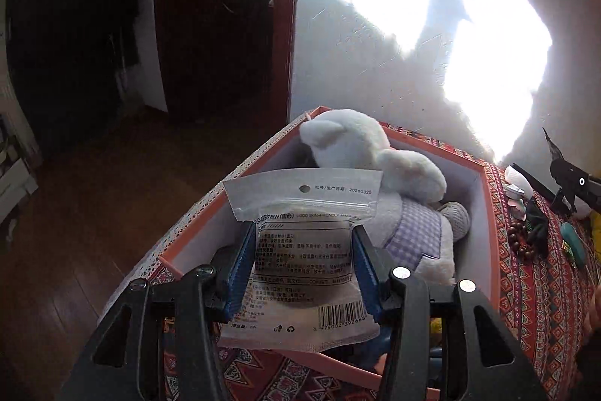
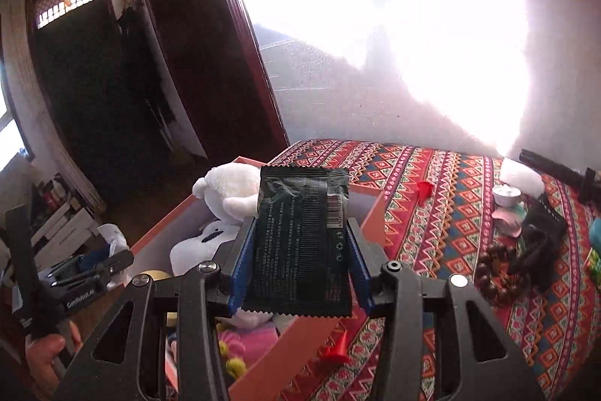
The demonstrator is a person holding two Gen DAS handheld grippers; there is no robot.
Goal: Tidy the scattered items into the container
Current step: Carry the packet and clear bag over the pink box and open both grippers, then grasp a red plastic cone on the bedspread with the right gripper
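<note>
So both grippers have their hands full here. The left gripper (image 1: pixel 304 273) has its blue ribbed pads clamped on the sides of a flat white zip pouch with printed text and a barcode (image 1: pixel 306 250), held over the near end of the open orange-rimmed cardboard box (image 1: pixel 488 213). The right gripper (image 2: pixel 300 269) is pinched the same way onto a dark green foil sachet with a serrated bottom edge (image 2: pixel 302 243), which hangs above the box's right wall (image 2: pixel 300 337).

The box sits on a red patterned woven cloth (image 2: pixel 432 213), and it's got stuff in it already — a white plush animal wearing a lilac checked garment (image 1: pixel 379 175) takes up most of the inside. From the right wrist view there's also something pink and yellow and soft (image 2: pixel 244 344) at the near end, can't tell exactly what.

Out on the cloth, well apart from the box: a brown wooden bead bracelet (image 2: pixel 496 273), a small white lidded jar (image 2: pixel 505 194), a black crumpled thing (image 2: pixel 541 243) just beside the beads, and two little red plastic cones (image 2: pixel 423 188) — one near the box's far corner, the other right against its outer wall.

A hand (image 2: pixel 45 356) holding the other gripper's handle shows at the lower left of the right wrist view.
</note>
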